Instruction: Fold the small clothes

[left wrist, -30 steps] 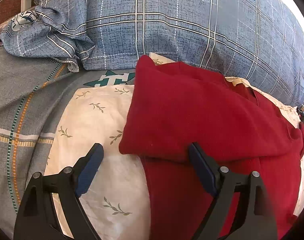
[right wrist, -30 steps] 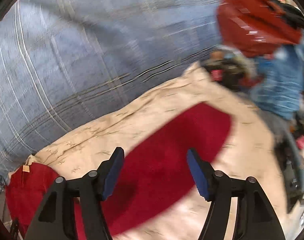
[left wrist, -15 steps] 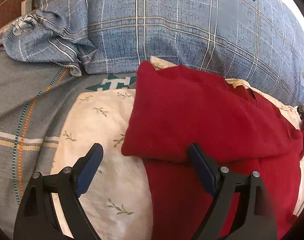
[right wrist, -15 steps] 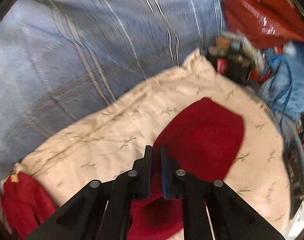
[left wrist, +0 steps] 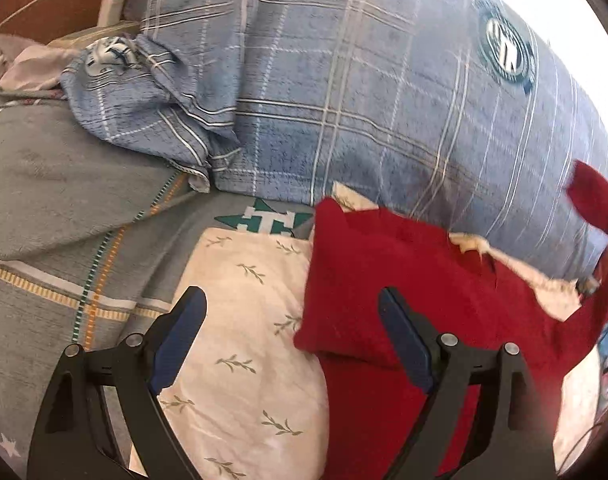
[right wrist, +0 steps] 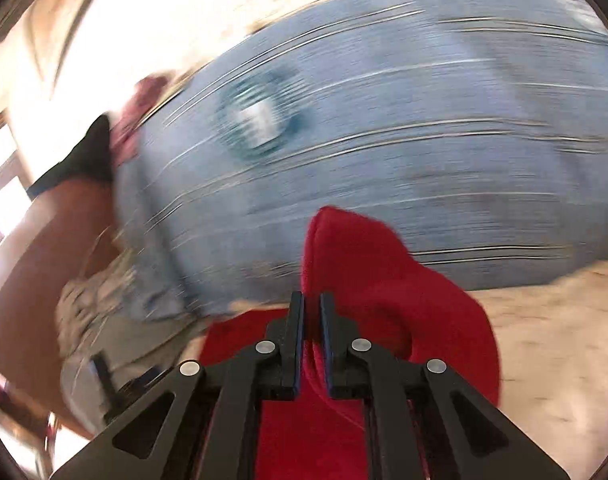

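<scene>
A small red garment lies partly folded on a cream leaf-print pillowcase. Its left part is doubled over. My left gripper hovers open over the garment's near left corner, one finger over the cream cloth, the other over the red. At the far right a red sleeve is lifted off the bed. In the blurred right wrist view my right gripper is shut on that red cloth, which stands up between the pads and drapes to the right.
A big blue plaid duvet is bunched behind the garment. Grey patterned bedding covers the left. A white charger and cable rest at the wooden headboard, top left. Clutter shows at the bed's right edge.
My right gripper closed on the red sleeve and swung up and left with it, lifting it off the pillowcase. The left gripper drew back a little, still open.
</scene>
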The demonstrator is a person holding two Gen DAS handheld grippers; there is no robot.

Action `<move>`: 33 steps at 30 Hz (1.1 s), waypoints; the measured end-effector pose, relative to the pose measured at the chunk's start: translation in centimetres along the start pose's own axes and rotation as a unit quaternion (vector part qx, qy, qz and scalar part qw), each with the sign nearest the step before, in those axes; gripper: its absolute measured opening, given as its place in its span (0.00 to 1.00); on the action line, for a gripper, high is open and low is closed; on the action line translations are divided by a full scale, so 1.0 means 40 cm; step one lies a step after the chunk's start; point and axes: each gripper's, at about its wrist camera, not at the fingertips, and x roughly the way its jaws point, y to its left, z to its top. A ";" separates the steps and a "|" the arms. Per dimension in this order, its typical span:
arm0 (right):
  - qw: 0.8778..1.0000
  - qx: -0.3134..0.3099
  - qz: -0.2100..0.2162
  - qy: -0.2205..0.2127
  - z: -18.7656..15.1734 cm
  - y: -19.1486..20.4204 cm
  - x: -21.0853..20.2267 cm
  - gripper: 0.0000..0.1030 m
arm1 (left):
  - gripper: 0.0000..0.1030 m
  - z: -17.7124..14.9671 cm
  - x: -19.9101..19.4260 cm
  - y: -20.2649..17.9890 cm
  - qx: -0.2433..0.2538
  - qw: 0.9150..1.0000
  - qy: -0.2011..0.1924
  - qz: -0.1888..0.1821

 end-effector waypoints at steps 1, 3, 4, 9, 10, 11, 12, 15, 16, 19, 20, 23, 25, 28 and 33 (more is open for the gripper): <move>1.000 -0.011 0.016 0.015 -0.017 0.035 0.044 0.07 | 0.85 0.002 0.000 0.005 -0.005 1.000 0.000 -0.004; 0.998 -0.028 0.035 0.047 -0.062 0.093 0.146 0.07 | 0.85 0.005 0.004 0.012 -0.013 1.000 0.001 -0.009; 0.996 -0.036 0.036 0.066 -0.093 0.113 0.200 0.07 | 0.85 0.004 0.007 0.012 -0.014 1.000 0.001 -0.010; 0.978 -0.079 0.012 0.191 -0.288 0.177 0.401 0.18 | 0.85 -0.005 0.017 -0.001 -0.002 1.000 0.009 -0.016; 0.975 -0.085 0.007 0.204 -0.313 0.174 0.400 0.20 | 0.85 -0.007 0.016 -0.007 0.005 1.000 0.008 -0.020; 0.977 -0.085 0.009 0.197 -0.321 0.164 0.382 0.30 | 0.86 -0.007 0.011 -0.012 0.010 1.000 0.005 -0.022; 0.979 -0.084 0.008 0.187 -0.325 0.152 0.348 0.37 | 0.86 -0.008 0.008 -0.018 0.015 1.000 0.002 -0.024; 0.987 -0.072 -0.008 0.140 -0.322 0.092 0.221 0.56 | 0.86 -0.010 0.011 -0.041 0.030 0.999 0.002 -0.029; 0.990 -0.067 -0.026 0.120 -0.320 0.063 0.170 0.59 | 0.86 -0.009 0.014 -0.050 0.033 0.999 0.005 -0.032; 0.991 -0.045 -0.089 0.087 -0.312 -0.033 0.064 0.61 | 0.86 -0.003 0.029 -0.094 0.047 0.998 0.017 -0.044; 0.991 -0.027 -0.103 0.084 -0.317 -0.075 0.036 0.63 | 0.85 -0.001 0.034 -0.110 0.053 0.997 0.022 -0.052; 0.989 0.047 -0.105 0.091 -0.334 -0.173 0.000 0.62 | 0.86 0.006 0.057 -0.159 0.063 0.995 0.032 -0.065; 0.989 0.081 -0.094 0.084 -0.351 -0.213 -0.025 0.62 | 0.85 0.016 0.098 -0.189 0.058 0.995 0.056 -0.065; 0.989 0.095 -0.084 0.071 -0.365 -0.226 -0.040 0.62 | 0.85 0.023 0.162 -0.219 0.038 0.992 0.101 -0.065; 0.992 0.080 -0.074 0.069 -0.369 -0.212 -0.030 0.62 | 0.35 0.015 0.197 -0.279 0.061 0.989 0.115 -0.064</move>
